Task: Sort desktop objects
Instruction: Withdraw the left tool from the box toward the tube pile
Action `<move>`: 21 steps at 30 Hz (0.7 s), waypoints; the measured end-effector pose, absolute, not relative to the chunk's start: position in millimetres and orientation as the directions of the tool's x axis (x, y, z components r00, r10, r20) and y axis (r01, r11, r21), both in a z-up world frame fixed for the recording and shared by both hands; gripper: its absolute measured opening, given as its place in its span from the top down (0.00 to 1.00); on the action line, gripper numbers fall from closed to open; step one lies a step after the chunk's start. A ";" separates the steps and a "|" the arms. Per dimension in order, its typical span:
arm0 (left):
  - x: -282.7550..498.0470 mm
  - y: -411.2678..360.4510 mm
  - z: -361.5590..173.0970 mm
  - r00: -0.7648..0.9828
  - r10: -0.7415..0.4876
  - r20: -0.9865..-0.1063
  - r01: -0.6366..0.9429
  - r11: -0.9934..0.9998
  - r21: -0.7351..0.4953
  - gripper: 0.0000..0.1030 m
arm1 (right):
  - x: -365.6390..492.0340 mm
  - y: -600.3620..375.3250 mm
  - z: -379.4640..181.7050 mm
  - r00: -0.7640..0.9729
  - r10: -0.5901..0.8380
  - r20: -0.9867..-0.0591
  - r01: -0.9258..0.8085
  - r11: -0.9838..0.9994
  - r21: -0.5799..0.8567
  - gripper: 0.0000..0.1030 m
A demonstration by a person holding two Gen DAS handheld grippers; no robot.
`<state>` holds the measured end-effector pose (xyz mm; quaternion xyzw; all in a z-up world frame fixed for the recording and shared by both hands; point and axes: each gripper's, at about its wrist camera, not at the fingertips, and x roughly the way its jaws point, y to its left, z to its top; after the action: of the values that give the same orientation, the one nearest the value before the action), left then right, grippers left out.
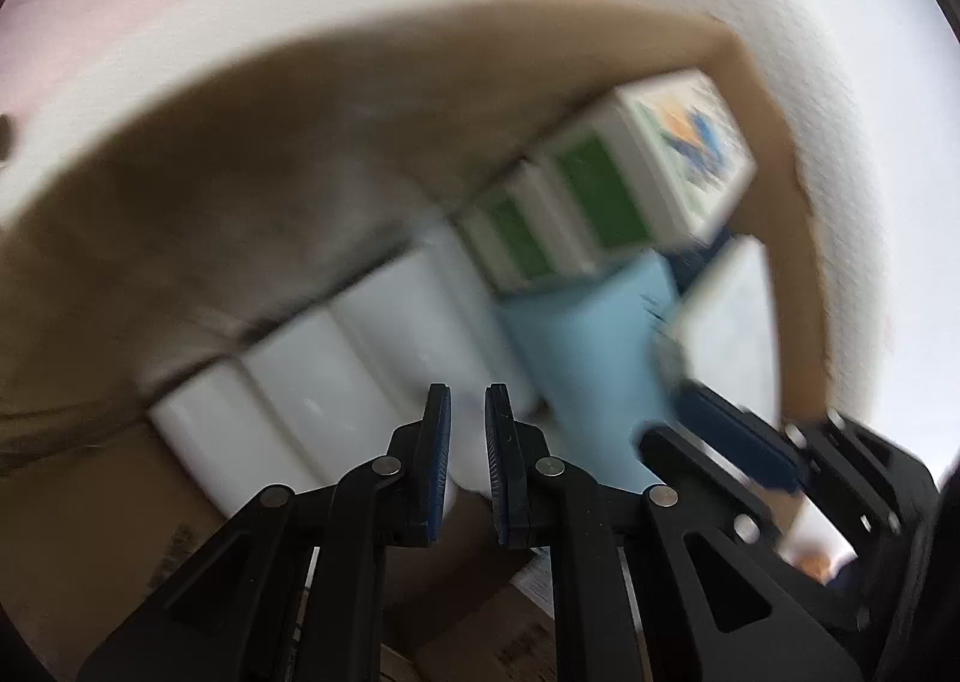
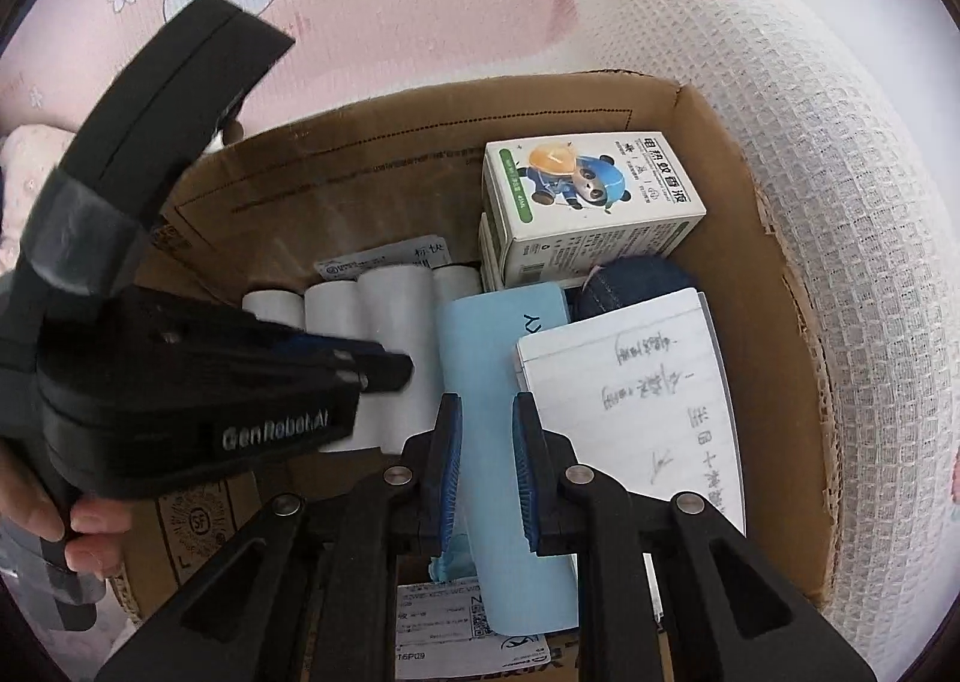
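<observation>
Inside the cardboard box [image 2: 708, 153], the clenched left tool [image 2: 390, 370] hangs empty over the white rolls [image 2: 390, 298]; the right tool [image 2: 486, 472], also clenched and empty, hangs above the light-blue pack [image 2: 510, 334] beside them.

Inside the cardboard box [image 2: 708, 141], white rolls [image 2: 384, 310] line the left, a panda carton [image 2: 588, 202] stands at the far right corner, and a notepad [image 2: 648, 394] lies right of the light-blue pack [image 2: 510, 382].
</observation>
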<state>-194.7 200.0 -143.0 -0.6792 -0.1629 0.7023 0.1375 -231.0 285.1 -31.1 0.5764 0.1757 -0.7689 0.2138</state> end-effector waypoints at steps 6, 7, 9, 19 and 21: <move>-193.7 194.3 -146.8 -0.022 0.427 -0.904 0.065 -0.901 -0.428 0.88 | -229.8 279.5 -33.0 -0.235 -0.124 -0.964 0.545 -0.838 -0.025 0.86; -192.7 195.2 -146.0 -0.026 0.421 -0.907 0.063 -0.904 -0.422 0.88 | -229.1 278.2 -33.6 -0.233 -0.123 -0.965 0.547 -0.837 -0.025 0.86; -190.1 197.3 -141.8 -0.039 0.427 -0.903 0.046 -0.902 -0.429 0.88 | -226.5 274.8 -34.3 -0.232 -0.121 -0.965 0.555 -0.831 -0.029 0.86; -168.8 174.6 -86.1 -0.187 0.358 -0.915 -0.013 -0.932 -0.362 0.67 | -216.0 276.9 -19.7 -0.232 -0.162 -0.959 0.557 -0.830 0.006 0.86; -164.3 168.0 -79.7 -0.205 0.347 -0.915 -0.009 -0.936 -0.353 0.66 | -212.2 275.7 -15.2 -0.241 -0.169 -0.956 0.562 -0.827 0.004 0.86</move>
<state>-164.3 168.0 -79.7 -0.6197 -0.1362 0.7641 0.1165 -212.2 275.7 -15.2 0.5683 0.1731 -0.7684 0.2379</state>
